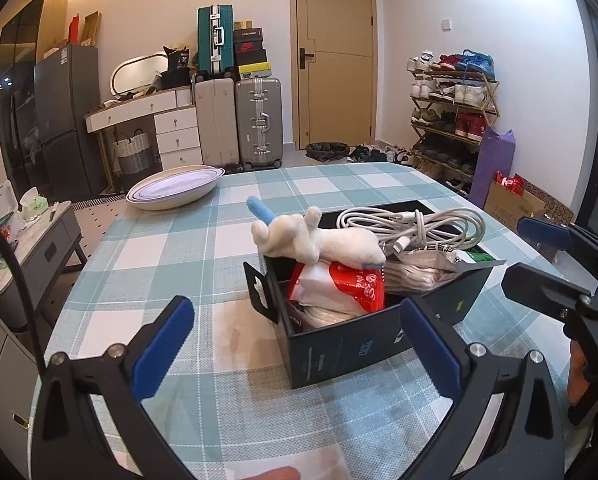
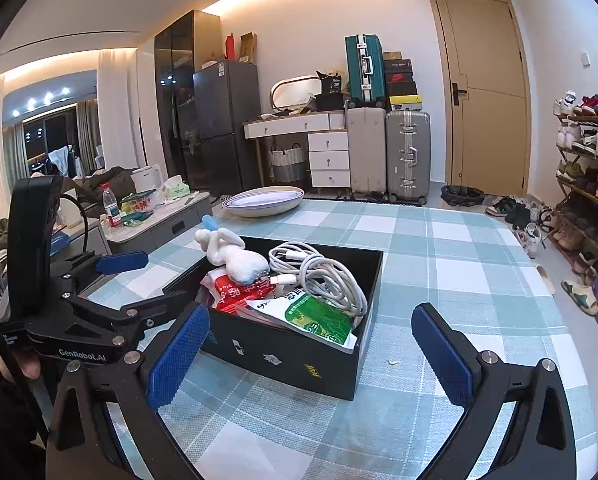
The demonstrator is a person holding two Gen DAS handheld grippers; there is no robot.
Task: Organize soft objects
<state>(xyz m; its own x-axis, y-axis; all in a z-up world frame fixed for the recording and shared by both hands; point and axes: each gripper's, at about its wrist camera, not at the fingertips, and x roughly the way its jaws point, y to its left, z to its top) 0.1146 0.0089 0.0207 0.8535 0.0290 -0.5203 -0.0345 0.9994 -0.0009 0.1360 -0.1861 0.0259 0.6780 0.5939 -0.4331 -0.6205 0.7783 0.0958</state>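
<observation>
A black box [image 1: 339, 352] [image 2: 283, 356] stands on the checked tablecloth [image 1: 171, 264]. In it lie a white plush toy [image 1: 319, 240] [image 2: 235, 256] with a blue tip, a coiled white cable [image 1: 419, 224] [image 2: 319, 272], a red-and-white packet [image 1: 339, 288] [image 2: 239, 292] and a green-and-white packet [image 1: 475, 258] [image 2: 319, 316]. My left gripper [image 1: 295, 308] [image 2: 155, 280] is open, its pads either side of the box's near corner, apart from it. My right gripper [image 2: 311, 312] [image 1: 527, 252] is wide open at the box's other side, holding nothing.
A shallow white dish [image 1: 175, 192] [image 2: 265, 200] sits at the table's far left edge. Beyond the table are a low side table [image 1: 39, 240] with clutter, suitcases [image 1: 259, 120], a door and a shoe rack [image 1: 455, 120]. A small crumb [image 2: 391, 362] lies on the cloth.
</observation>
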